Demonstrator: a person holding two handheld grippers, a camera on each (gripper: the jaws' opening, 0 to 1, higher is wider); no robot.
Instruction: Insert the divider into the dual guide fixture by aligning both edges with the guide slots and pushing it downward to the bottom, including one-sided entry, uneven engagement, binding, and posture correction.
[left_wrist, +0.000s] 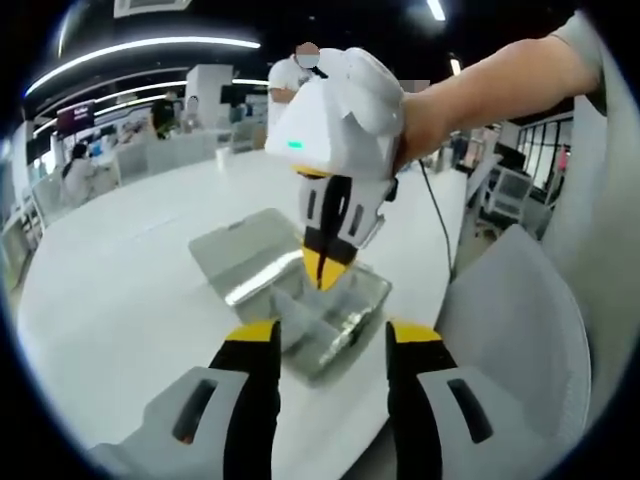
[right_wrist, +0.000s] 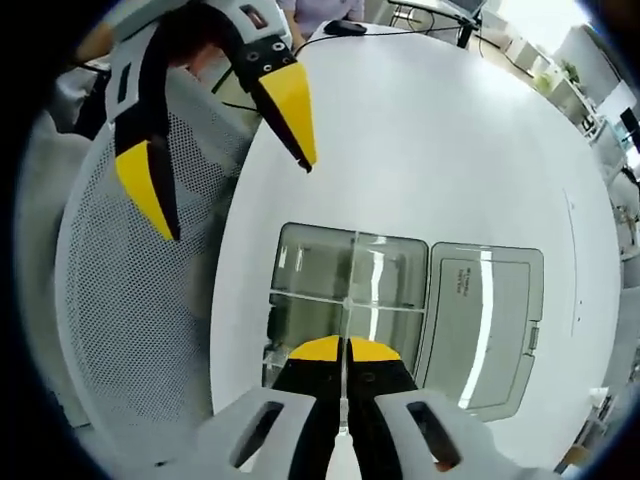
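Observation:
A clear plastic box (left_wrist: 362, 292) with inner guide slots lies on the white table, its hinged lid (right_wrist: 486, 322) folded open beside it. My right gripper (right_wrist: 345, 349) is shut on a thin clear divider (right_wrist: 345, 300), seen edge-on and standing over the middle of the box (right_wrist: 283, 270). A cross wall runs across the box under the divider. In the left gripper view the right gripper (left_wrist: 322, 275), held by a hand, points straight down into the box. My left gripper (left_wrist: 335, 336) is open and holds nothing, just short of the box; it hangs beside the box (right_wrist: 240, 200) over the table edge.
The round white table (right_wrist: 450, 150) has free room beyond the box. A grey mesh chair (right_wrist: 130, 330) stands right against the table edge next to the box. A cable (left_wrist: 435, 215) trails over the table. People and desks are far behind.

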